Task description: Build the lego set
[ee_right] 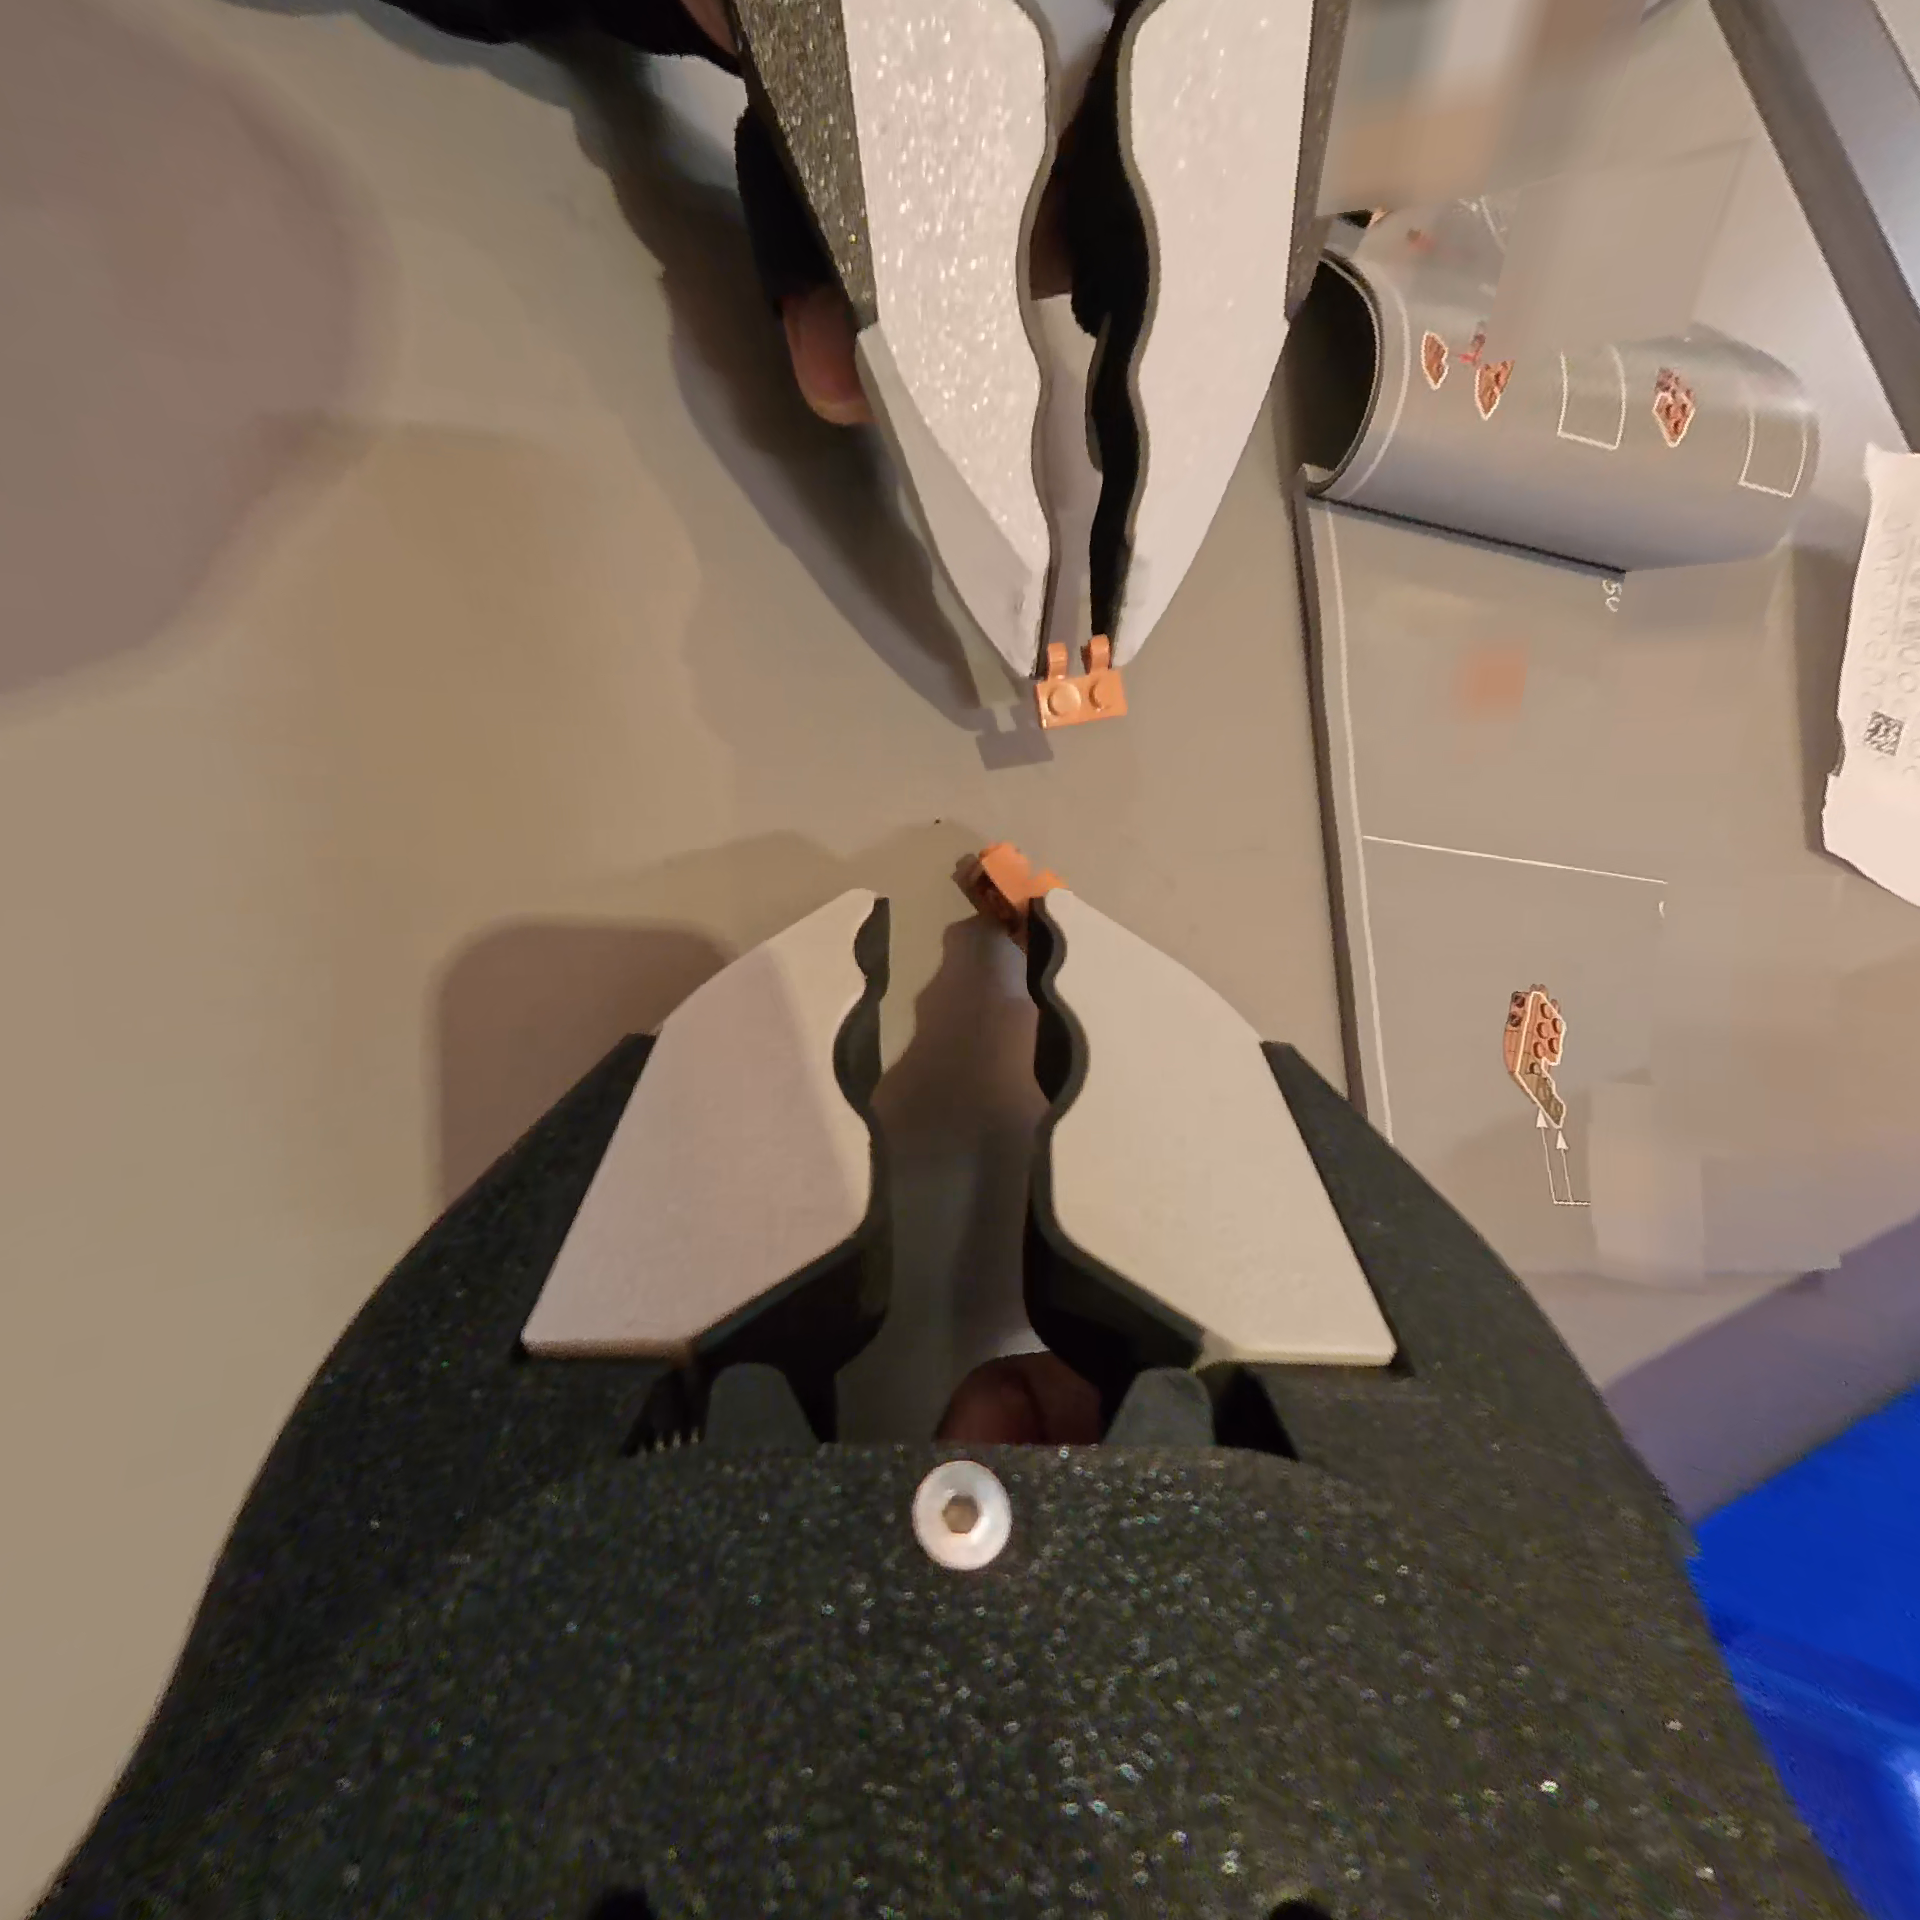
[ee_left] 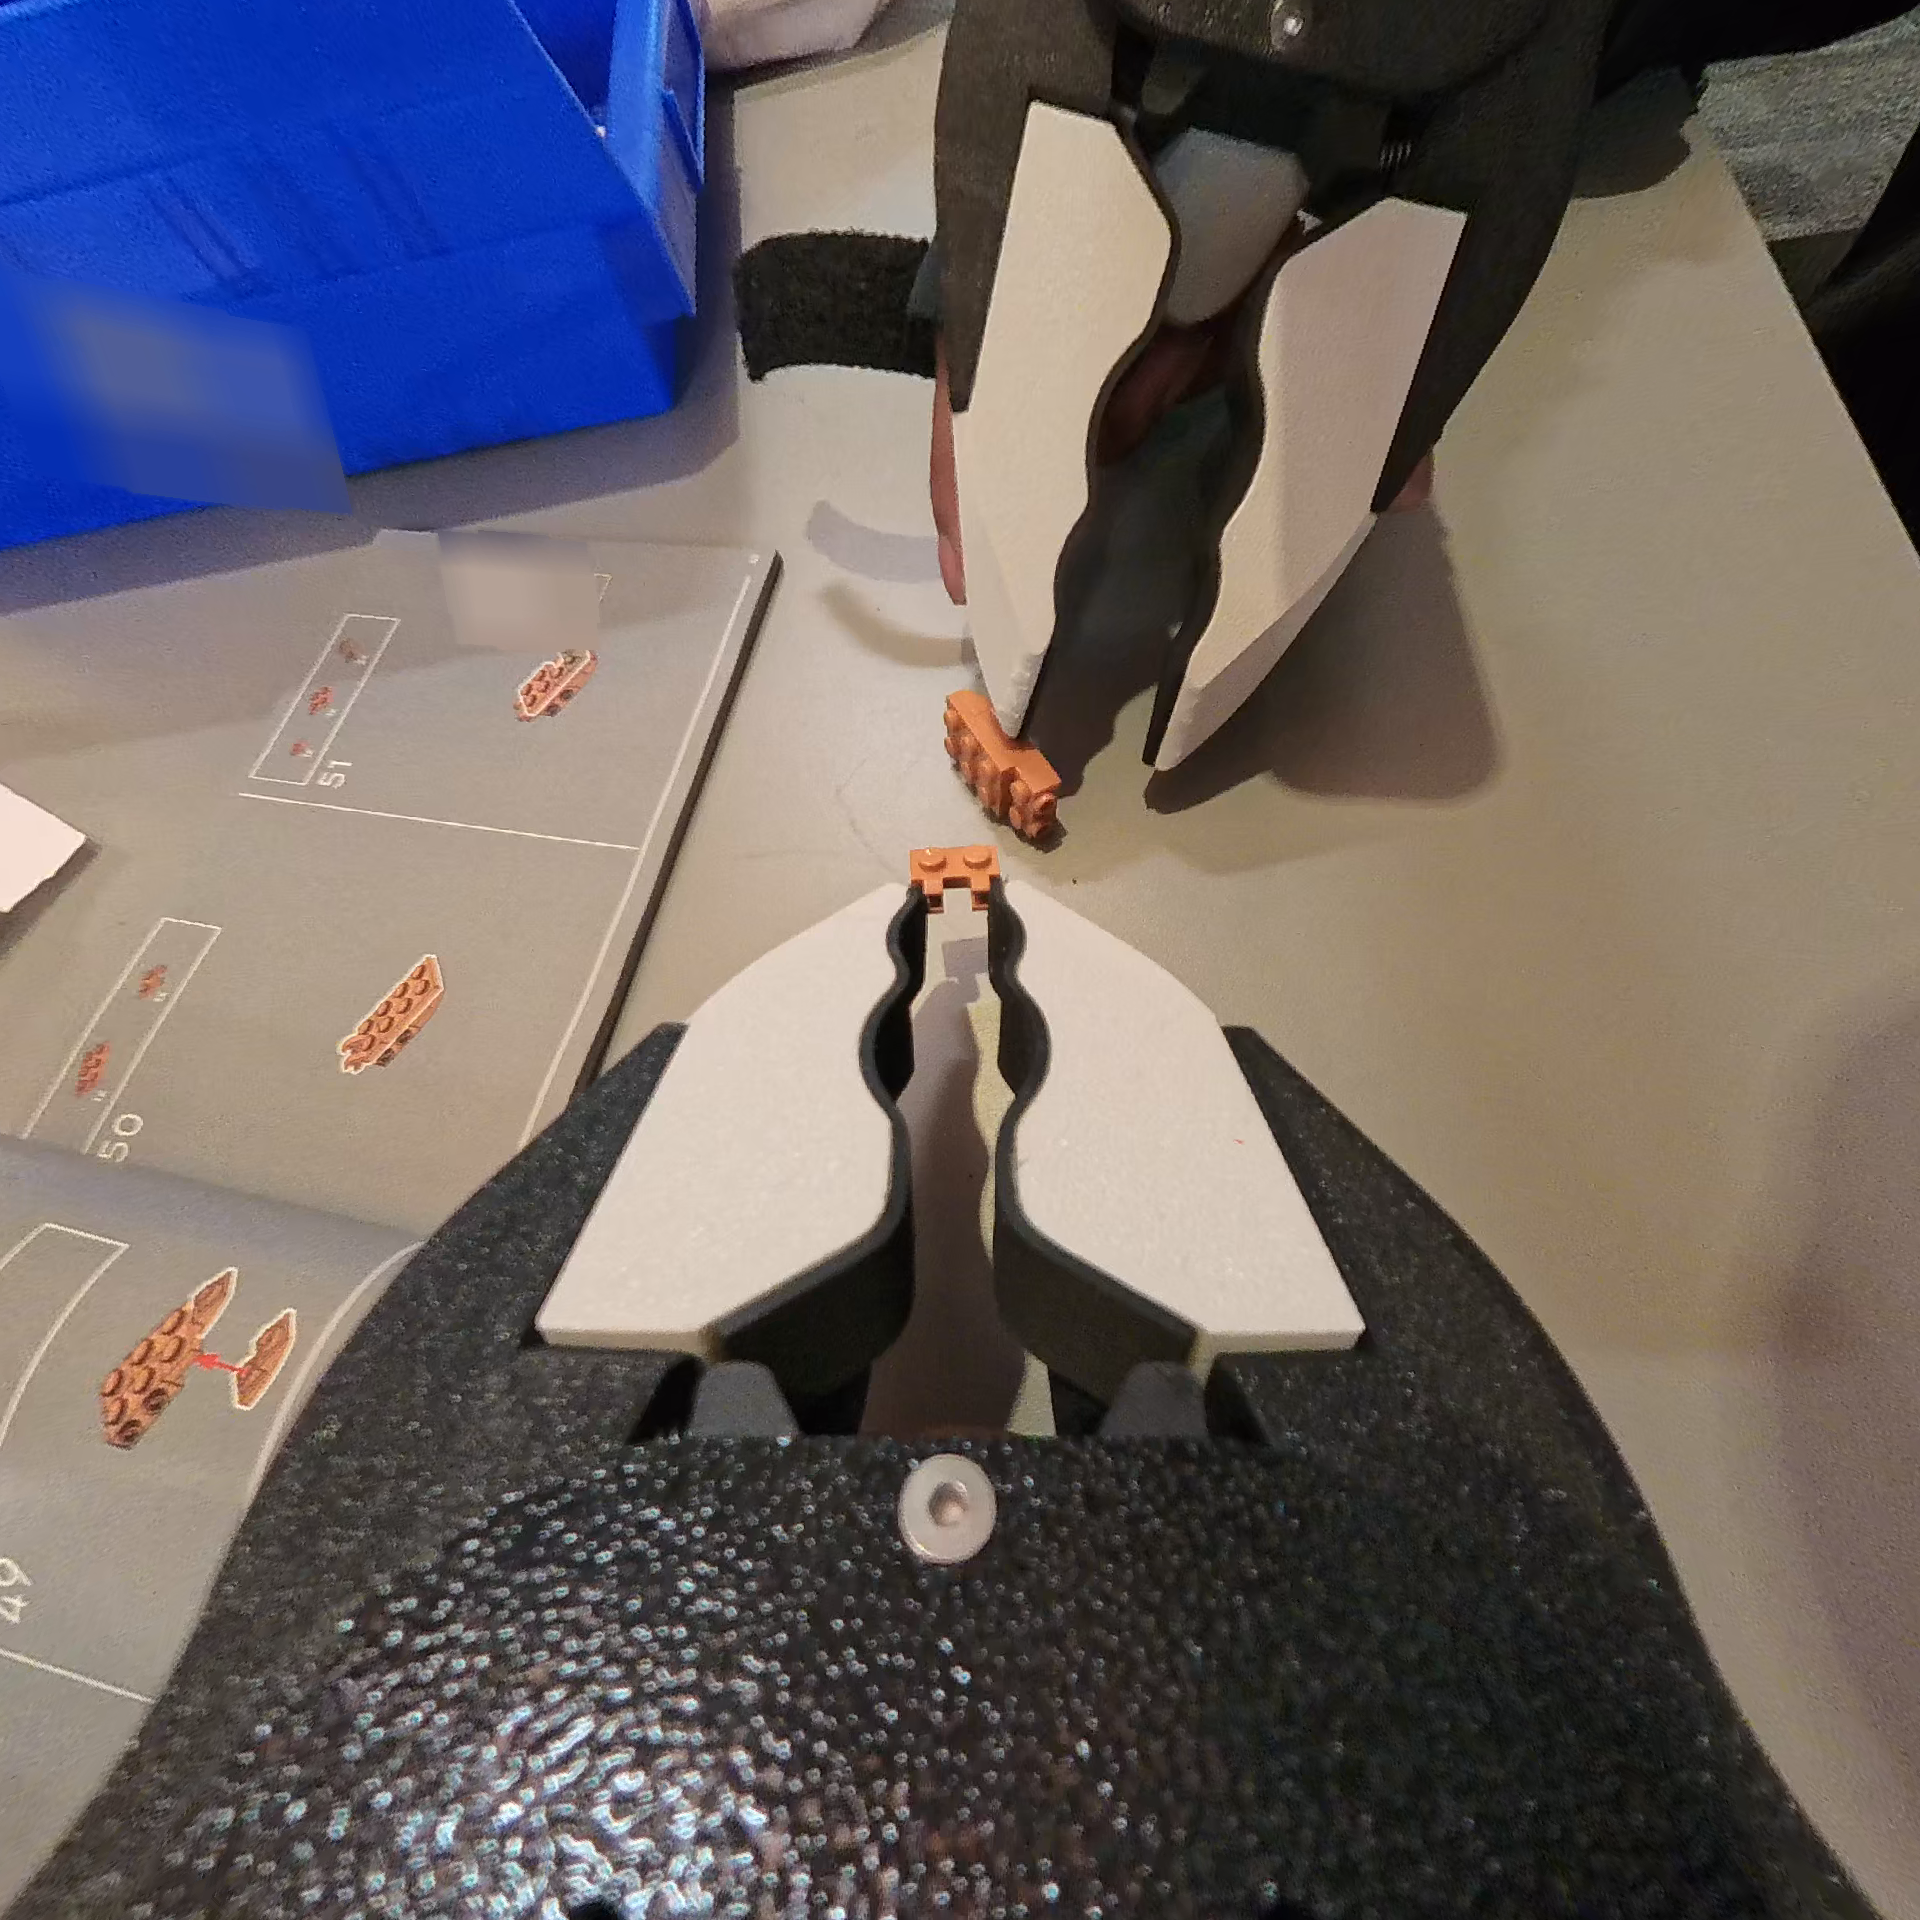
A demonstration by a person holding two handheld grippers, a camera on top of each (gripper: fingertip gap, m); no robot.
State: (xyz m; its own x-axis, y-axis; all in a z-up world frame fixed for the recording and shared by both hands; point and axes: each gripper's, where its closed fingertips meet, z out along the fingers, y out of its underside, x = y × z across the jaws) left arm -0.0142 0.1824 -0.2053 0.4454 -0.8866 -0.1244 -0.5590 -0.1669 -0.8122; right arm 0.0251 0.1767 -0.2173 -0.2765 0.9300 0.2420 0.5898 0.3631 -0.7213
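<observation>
Left gripper (ee_left: 954, 902) pinches small orange clip plate (ee_left: 954, 871) by 2 prongs, above table (ee_left: 1455, 1039). Right gripper (ee_right: 961, 920) agape, one fingertip against orange block (ee_left: 1003, 764) on table. Both pieces light, rigid, slippery; grip flat sides.

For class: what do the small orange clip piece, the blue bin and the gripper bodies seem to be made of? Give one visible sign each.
Clip piece: hard moulded plastic, smooth with a slight sheen; crisp studs and edges.
Blue bin: rigid plastic, probably; even colour, thin moulded walls.
Left gripper body: black, grainy and speckled, likely 3D-printed plastic; the right gripper looks alike.
</observation>
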